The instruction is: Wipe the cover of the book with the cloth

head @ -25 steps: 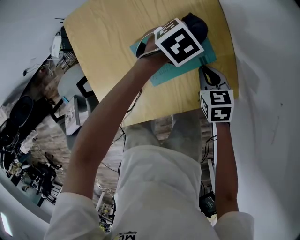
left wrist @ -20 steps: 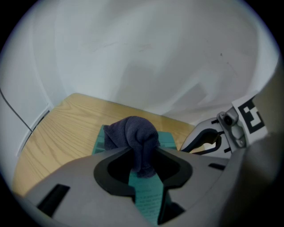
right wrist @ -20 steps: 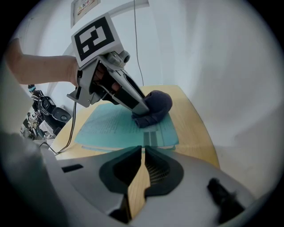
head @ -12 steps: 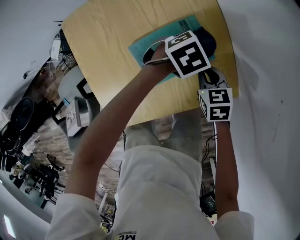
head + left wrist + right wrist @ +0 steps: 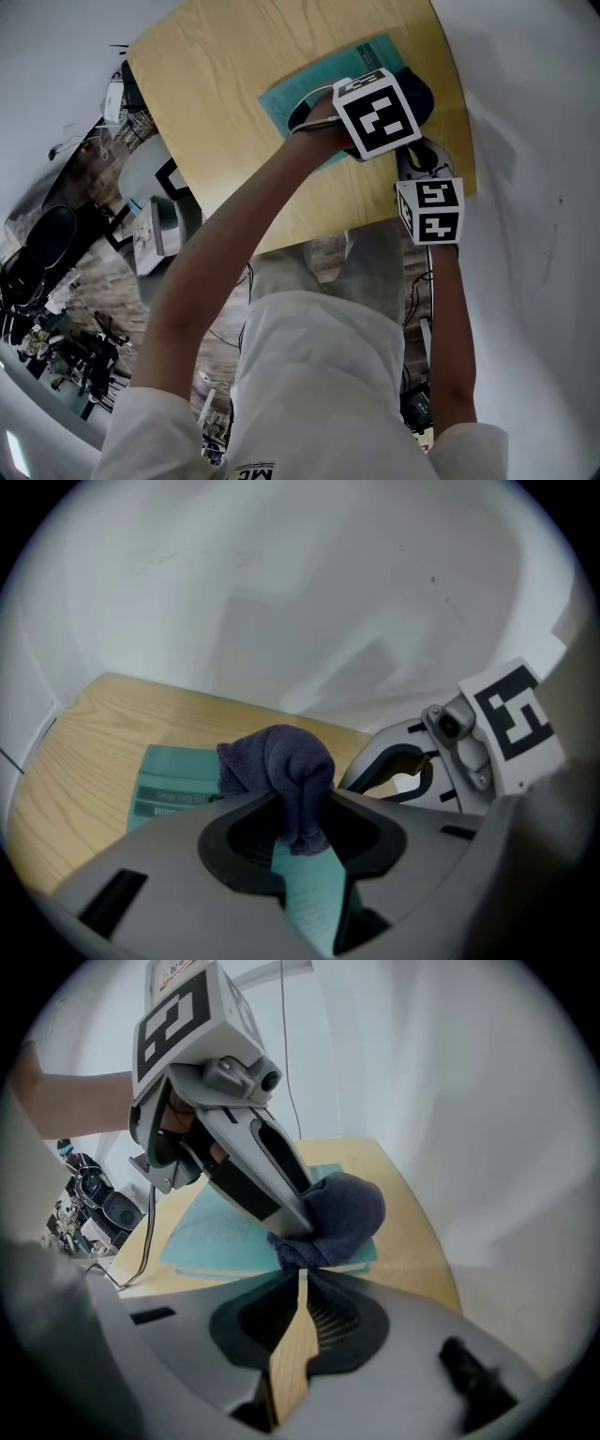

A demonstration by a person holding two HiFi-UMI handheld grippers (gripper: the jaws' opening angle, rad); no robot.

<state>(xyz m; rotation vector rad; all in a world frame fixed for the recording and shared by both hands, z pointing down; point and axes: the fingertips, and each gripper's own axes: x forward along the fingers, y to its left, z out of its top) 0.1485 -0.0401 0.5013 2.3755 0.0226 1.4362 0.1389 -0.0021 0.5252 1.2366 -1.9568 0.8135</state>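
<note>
A teal book (image 5: 305, 89) lies on the wooden table (image 5: 216, 84) near its right edge. My left gripper (image 5: 409, 94) is shut on a dark blue cloth (image 5: 421, 86), which is bunched and pressed on the book's right part. In the left gripper view the cloth (image 5: 281, 766) hangs between the jaws over the book (image 5: 173, 785). My right gripper (image 5: 415, 152) sits at the book's near right corner, jaws shut with nothing between them. In the right gripper view the cloth (image 5: 345, 1206) rests on the book (image 5: 220, 1227), just past my right gripper (image 5: 302, 1277).
A white wall (image 5: 534, 141) runs close along the table's right side. The table's near edge (image 5: 309, 230) is just under the right gripper. Bare wood lies to the left of the book. The floor at the left holds chairs and clutter (image 5: 56, 281).
The left gripper has dragged the cloth toward the near right of the book, uncovering the cover's far part. It has hardly moved in the last half second. The right gripper stayed put.
</note>
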